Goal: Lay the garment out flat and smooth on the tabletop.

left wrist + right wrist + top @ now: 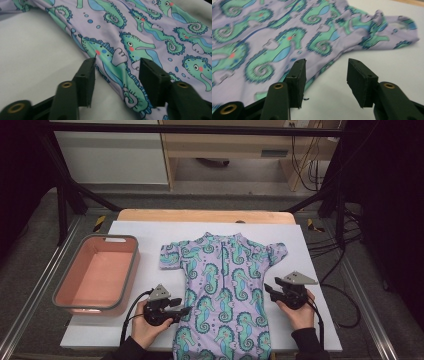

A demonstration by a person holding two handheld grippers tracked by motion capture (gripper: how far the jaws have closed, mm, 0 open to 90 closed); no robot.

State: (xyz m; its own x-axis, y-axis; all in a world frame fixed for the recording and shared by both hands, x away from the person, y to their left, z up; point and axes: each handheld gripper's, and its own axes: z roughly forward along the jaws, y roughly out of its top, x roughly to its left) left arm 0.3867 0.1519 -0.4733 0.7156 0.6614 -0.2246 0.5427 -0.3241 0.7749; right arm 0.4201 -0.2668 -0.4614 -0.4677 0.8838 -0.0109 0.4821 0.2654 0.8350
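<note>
Pink bin (67, 287) sits empty at the table's left, likely to take the garment later. Seahorse-print swimsuit (222, 292) lies flat mid-table on the white sheet (310, 285), neck away from the person. Left gripper (186, 310) at its left edge, jaws apart over the hem, gripping nothing. Right gripper (267, 290) just off the right edge, jaws apart and empty, apparently set to fold.

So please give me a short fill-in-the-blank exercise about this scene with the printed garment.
1. The purple garment is printed with green ____.
2. The pink bin lies to the ____ of the garment in the high view.
3. The jaws of the left gripper stand ____, with the garment's edge between them.
4. The right gripper is beside the garment's ____ edge in the high view.

Missing words: seahorses; left; open; right
</note>
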